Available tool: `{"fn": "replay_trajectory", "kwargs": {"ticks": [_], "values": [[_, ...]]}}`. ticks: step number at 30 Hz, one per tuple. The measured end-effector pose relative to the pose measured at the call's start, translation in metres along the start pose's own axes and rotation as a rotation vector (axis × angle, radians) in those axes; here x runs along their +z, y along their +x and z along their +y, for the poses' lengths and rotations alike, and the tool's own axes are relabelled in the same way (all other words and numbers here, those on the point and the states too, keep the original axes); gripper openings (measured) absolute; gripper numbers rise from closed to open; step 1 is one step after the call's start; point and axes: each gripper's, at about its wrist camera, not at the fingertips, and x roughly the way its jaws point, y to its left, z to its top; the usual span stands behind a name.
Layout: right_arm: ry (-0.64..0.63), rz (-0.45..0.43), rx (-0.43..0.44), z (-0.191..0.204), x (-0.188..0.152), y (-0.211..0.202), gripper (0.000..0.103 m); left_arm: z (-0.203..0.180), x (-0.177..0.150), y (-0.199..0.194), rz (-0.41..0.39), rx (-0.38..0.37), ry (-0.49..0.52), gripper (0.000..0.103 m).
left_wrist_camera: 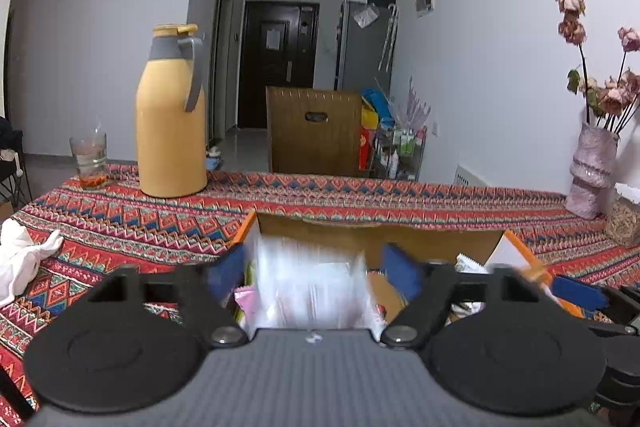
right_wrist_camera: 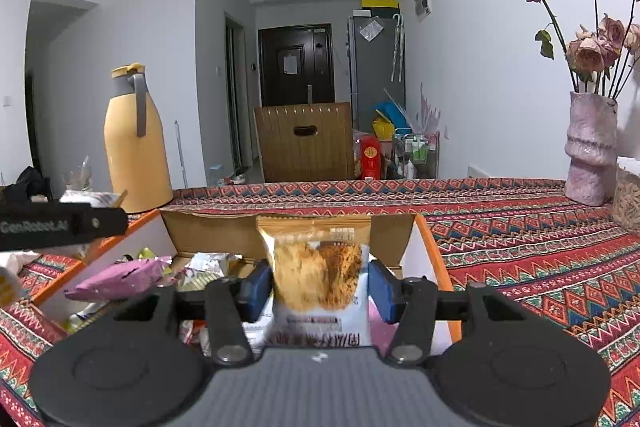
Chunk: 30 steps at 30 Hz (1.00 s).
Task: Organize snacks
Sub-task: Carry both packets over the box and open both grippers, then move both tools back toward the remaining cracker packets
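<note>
Snacks: two packets hanging over the box on the patterned surface, more packets lying loose inside it. Left tool standing wide, pads clear of the blurred white packet between them, so apparently dropping free. Right tool spread about halfway, blue pads flanking the cake packet, a small gap showing on the right side, so probably letting go rather than pinching. Judging both as light, soft, air-puffed film bags: slippery, crinkling, easily crushed, the cake inside crumbling under hard squeezing. Gripping best across the flat body or at the crimped top seam, lightly. Purple packet resting on the box's left side. Flask and vase standing well apart, posing no obstacle
</note>
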Motion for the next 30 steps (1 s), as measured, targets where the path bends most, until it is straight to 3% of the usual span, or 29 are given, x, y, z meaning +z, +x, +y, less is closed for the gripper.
{"fn": "replay_trajectory", "kwargs": {"ticks": [2, 3, 4, 16, 30], "values": [[0.000, -0.026, -0.009, 0.000, 0.001, -0.006, 0.080, -0.001, 0.000, -0.006, -0.031, 0.019, 0.000, 0.103], [0.004, -0.037, -0.015, -0.001, 0.001, -0.008, 0.096, -0.001, 0.001, -0.009, -0.043, 0.021, -0.004, 0.103], [0.013, -0.046, -0.018, -0.002, 0.001, -0.009, 0.103, -0.001, 0.001, -0.010, -0.048, 0.020, -0.008, 0.103], [0.034, -0.048, -0.021, -0.006, 0.001, -0.009, 0.103, -0.001, 0.003, -0.009, -0.032, 0.049, -0.017, 0.103], [-0.012, -0.114, -0.033, -0.006, 0.012, -0.056, 0.103, 0.000, 0.013, -0.057, -0.068, 0.020, 0.003, 0.103]]}}
